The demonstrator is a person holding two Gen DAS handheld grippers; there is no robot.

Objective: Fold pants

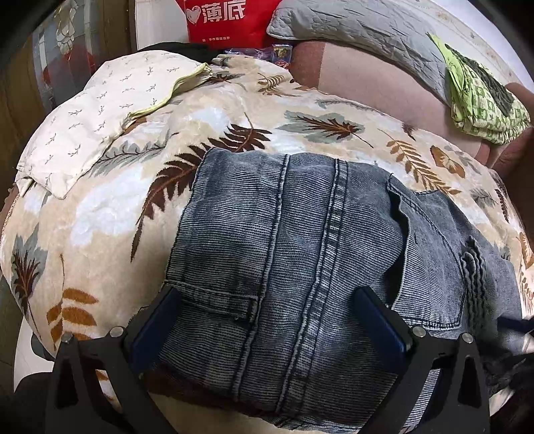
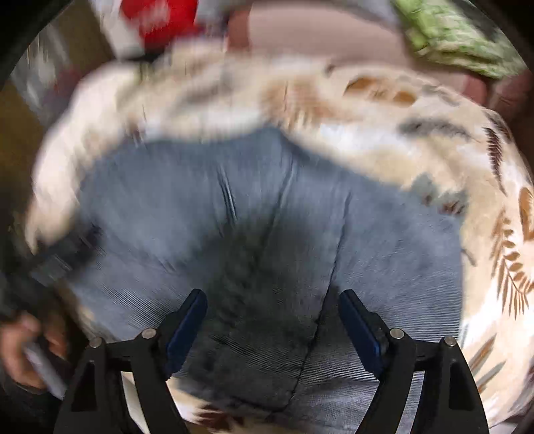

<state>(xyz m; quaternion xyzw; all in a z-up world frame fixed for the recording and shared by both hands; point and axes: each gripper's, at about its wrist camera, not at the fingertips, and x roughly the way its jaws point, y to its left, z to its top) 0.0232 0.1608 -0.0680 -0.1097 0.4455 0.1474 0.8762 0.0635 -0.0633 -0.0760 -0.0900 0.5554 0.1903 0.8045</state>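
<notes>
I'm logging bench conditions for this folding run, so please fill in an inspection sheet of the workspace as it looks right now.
Surface: leaf-print blanket spread over the work area.
Job's things: blue jeans folded into a compact block on the blanket.
Clutter: white sprigged cloth, green patterned cloth, grey quilt, red bag.
Grippers: left gripper open above the jeans; right gripper open above them, view blurred.
Cables: nothing seen.
Surroundings: a person's hand at the right view's edge.

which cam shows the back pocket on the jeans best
The left wrist view: it is sharp, and the back pocket on the jeans shows its stitched edge. The right wrist view is motion-blurred; no pocket can be made out there.
</notes>
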